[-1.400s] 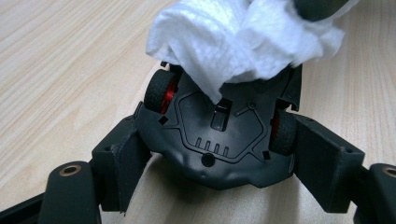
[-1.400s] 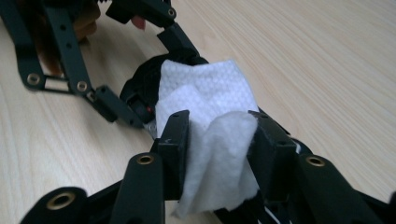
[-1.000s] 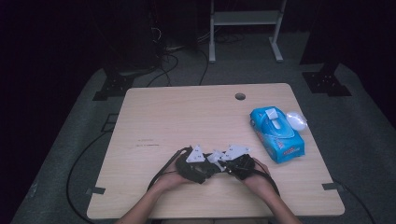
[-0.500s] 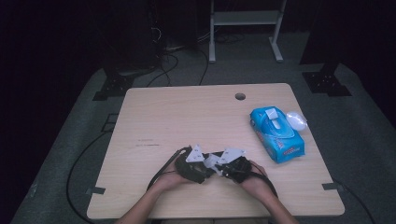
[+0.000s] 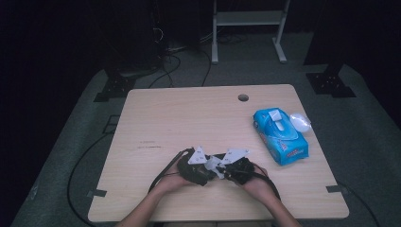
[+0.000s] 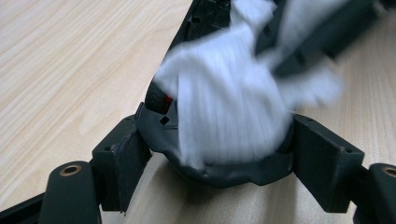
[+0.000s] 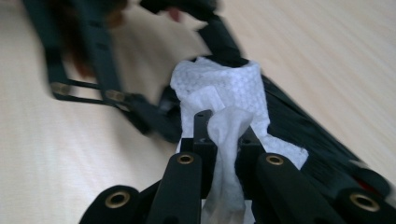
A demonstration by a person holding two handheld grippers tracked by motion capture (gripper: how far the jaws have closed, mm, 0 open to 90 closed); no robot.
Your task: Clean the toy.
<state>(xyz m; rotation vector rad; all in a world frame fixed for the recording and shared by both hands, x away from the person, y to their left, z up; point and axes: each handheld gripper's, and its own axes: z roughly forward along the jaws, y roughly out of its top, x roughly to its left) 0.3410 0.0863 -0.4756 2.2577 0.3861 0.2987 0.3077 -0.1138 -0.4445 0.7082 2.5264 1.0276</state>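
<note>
In the high view, a person's two hands meet near the front edge of the wooden bench [image 5: 189, 118], each holding a gripper. The left gripper [image 5: 204, 166] and the right gripper [image 5: 226, 168] point toward each other, tips almost touching, with a white wipe [image 5: 213, 164] between them. Each carries a grey three-cornered plate on top, and black cables trail back toward the person. Well apart, near the bench's right edge, lies a blue pack of wipes [image 5: 280, 136], with a small clear wrapper [image 5: 300, 121] just beside its far corner. A round hole [image 5: 243, 98] sits in the bench near the far edge.

In the left gripper view, the left gripper [image 6: 224, 154] stands with its black jaws spread wide around a dark rounded object [image 6: 219, 172], its pads pressing on both sides of it. The white wipe [image 6: 233, 102], blurred, lies over the top of that object. I cannot tell exactly what the object is.

In the right gripper view, the right gripper [image 7: 223, 140] has its jaws drawn tight together, pinching a twisted fold of the white wipe [image 7: 224, 93]. The wipe's free end spreads over a long black ribbed piece [image 7: 303, 135] beyond the tips. The other gripper's black linkage shows blurred at upper left, above the pale bench.
</note>
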